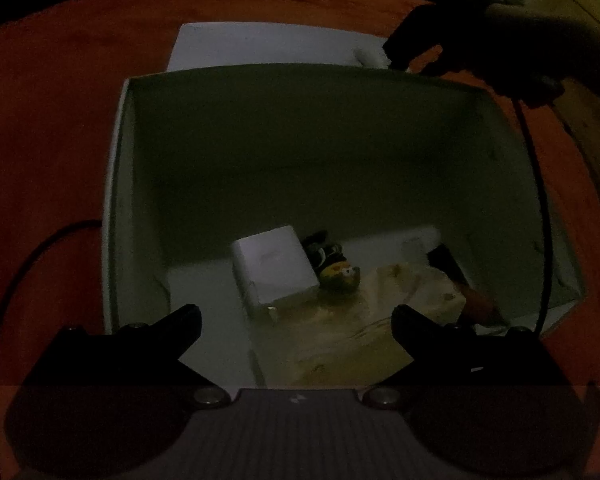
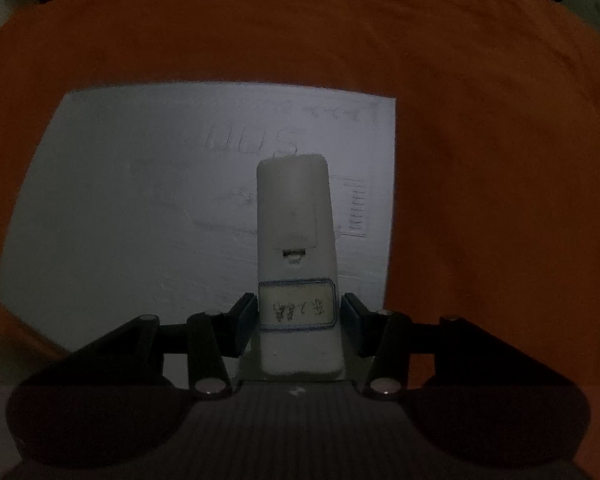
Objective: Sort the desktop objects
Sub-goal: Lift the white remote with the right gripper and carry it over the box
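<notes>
My left gripper is open and empty, hovering over an open white box. Inside the box lie a small white carton, a dark and yellow toy and a brownish sheet. My right gripper is shut on a white remote control, back side up with a handwritten label, held over a white sheet of paper. In the left wrist view the right gripper and the remote's tip show beyond the box's far wall.
An orange cloth covers the table around the paper and the box. A black cable hangs across the box's right side, another curves at the left. A wooden piece lies at the far right.
</notes>
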`<state>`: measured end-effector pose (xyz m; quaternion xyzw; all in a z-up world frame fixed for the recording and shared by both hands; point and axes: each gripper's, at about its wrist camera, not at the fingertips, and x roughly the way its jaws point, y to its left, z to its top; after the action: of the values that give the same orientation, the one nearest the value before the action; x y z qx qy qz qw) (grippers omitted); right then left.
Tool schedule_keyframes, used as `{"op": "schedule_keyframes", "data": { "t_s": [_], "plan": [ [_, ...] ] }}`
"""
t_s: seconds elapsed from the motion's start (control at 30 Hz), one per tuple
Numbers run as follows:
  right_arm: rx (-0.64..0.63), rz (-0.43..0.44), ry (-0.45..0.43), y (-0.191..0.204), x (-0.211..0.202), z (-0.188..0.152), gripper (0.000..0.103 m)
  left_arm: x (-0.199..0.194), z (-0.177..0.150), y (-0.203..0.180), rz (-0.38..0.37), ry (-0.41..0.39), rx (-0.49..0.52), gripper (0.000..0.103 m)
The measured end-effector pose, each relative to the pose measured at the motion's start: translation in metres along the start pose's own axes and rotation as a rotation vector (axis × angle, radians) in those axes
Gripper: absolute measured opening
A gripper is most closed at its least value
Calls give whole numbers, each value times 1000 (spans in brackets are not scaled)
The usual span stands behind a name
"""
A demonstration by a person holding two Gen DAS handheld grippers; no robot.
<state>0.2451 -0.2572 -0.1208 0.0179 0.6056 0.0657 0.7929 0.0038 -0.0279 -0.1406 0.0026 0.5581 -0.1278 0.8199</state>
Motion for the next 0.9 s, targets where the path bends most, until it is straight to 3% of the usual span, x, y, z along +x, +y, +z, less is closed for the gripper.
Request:
{"op": "schedule_keyframes", "data": {
  "t_s": [0.13,0.47,0.57,0.7,0.9],
  "plan": [
    [4,-26,-37,0,-2,8,60,0,-1,-1,5,-3,7,103],
    [-69,-56,-30,19,13,9,63,-1,-1,-2,19,-8,6,103],
    [-80,-84,-48,22,11,6,48,-2,1,-2,28,-25,5,103],
    [-30,-83,-58,17,8,1,49,-7,2,-3,42,-58,15,103],
    [51,-17,-76,5,-3,-3,49,-13,6,-5,67,-116,18,103]
  ]
}}
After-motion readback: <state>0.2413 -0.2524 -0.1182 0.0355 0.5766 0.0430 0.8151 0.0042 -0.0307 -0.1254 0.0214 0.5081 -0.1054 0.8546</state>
